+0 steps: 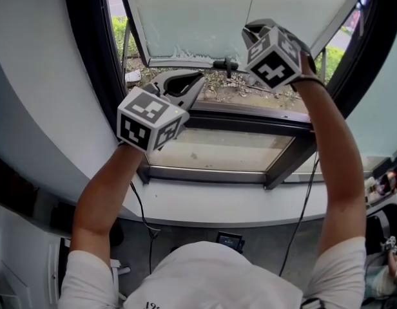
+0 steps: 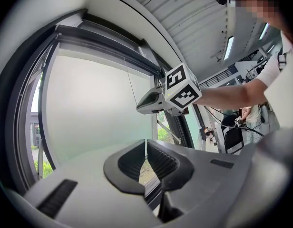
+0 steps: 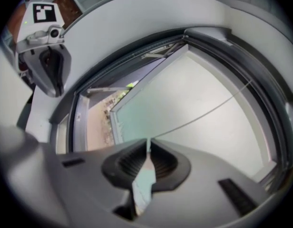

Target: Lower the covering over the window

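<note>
On the blind cord (image 3: pixel 203 111), right tool (image 3: pixel 148 144)

I'm seeing a white short-sleeved T-shirt (image 1: pixel 214 279). The grey plastic left gripper (image 2: pixel 146 148) and right gripper (image 3: pixel 148 151) are each carrying a white cube with black square markers (image 1: pixel 150 118) and black ribbed pads (image 2: pixel 163 160).

At lower centre the left gripper (image 2: pixel 146 146) has its jaws pressed together, nothing between them. A pale blind (image 2: pixel 89 108) fills the frame's left half, and a thin cord (image 2: pixel 131 87) slants down it to the tip of the right gripper (image 2: pixel 142 103), just right of centre.
</note>
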A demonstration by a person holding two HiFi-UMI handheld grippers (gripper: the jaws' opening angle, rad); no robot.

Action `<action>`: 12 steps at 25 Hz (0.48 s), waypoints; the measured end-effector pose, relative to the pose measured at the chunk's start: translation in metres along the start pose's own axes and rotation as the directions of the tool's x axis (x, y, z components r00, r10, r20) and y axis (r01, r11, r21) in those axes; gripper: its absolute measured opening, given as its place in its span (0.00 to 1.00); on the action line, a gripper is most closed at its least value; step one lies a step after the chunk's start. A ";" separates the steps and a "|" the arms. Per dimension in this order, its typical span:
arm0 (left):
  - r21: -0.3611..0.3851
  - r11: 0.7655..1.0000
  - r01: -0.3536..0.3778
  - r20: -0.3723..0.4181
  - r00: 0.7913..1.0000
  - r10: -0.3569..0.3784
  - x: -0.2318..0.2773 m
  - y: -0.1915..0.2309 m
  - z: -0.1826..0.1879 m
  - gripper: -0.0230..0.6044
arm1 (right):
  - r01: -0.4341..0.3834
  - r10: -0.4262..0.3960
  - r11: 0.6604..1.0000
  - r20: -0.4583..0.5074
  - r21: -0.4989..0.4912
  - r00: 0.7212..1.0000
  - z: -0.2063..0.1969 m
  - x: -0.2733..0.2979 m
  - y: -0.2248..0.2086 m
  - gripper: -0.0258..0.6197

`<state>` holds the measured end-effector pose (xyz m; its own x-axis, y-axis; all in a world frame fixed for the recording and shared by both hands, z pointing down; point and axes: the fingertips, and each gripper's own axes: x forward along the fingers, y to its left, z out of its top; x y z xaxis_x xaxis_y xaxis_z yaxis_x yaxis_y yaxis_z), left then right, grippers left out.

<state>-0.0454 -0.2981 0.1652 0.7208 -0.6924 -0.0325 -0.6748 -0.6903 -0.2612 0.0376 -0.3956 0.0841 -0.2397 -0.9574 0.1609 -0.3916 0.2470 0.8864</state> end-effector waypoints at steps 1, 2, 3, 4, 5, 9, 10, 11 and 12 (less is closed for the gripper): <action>0.005 1.000 0.000 -0.003 1.000 0.000 0.001 0.000 -0.001 0.07 | 0.006 -0.007 1.000 -0.015 -0.024 1.000 -0.001 0.000 0.000 0.10; 0.011 1.000 0.000 -0.007 1.000 0.000 0.002 0.000 -0.001 0.07 | 0.011 -0.013 0.999 -0.029 -0.052 0.999 -0.002 0.001 0.000 0.10; 0.017 1.000 -0.001 -0.011 1.000 0.002 0.003 0.000 -0.002 0.07 | 0.016 -0.020 0.996 -0.044 -0.086 0.999 -0.002 0.001 0.000 0.10; 0.021 1.000 -0.002 -0.015 1.000 0.003 0.004 0.001 -0.002 0.07 | 0.020 -0.028 0.992 -0.058 -0.128 0.998 -0.002 0.001 0.000 0.10; 0.022 1.000 -0.002 -0.017 1.000 0.002 0.005 0.001 -0.003 0.07 | 0.025 -0.038 0.985 -0.072 -0.172 0.997 -0.001 0.001 0.001 0.10; 0.021 1.000 0.016 -0.028 0.999 -0.015 0.010 -0.005 -0.008 0.07 | -0.004 -0.031 0.959 -0.120 -0.282 0.992 0.000 0.001 0.007 0.10; 0.021 1.000 0.023 -0.031 0.999 -0.022 0.012 -0.006 -0.010 0.07 | -0.028 -0.017 0.950 -0.141 -0.311 0.990 -0.002 0.002 0.012 0.10; 0.022 0.999 0.028 -0.033 0.999 -0.028 0.013 -0.008 -0.010 0.07 | -0.051 -0.007 0.936 -0.164 -0.348 0.986 -0.005 0.003 0.017 0.10; 0.023 0.999 0.032 -0.034 0.999 -0.031 0.014 -0.009 -0.011 0.07 | -0.072 -0.001 0.920 -0.186 -0.385 0.983 -0.009 0.006 0.024 0.10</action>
<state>-0.0313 -0.3038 0.1776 0.7358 -0.6771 0.0085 -0.6475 -0.7073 -0.2837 0.0348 -0.3965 0.1098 -0.0698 -0.9688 0.2378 -0.0008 0.2384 0.9712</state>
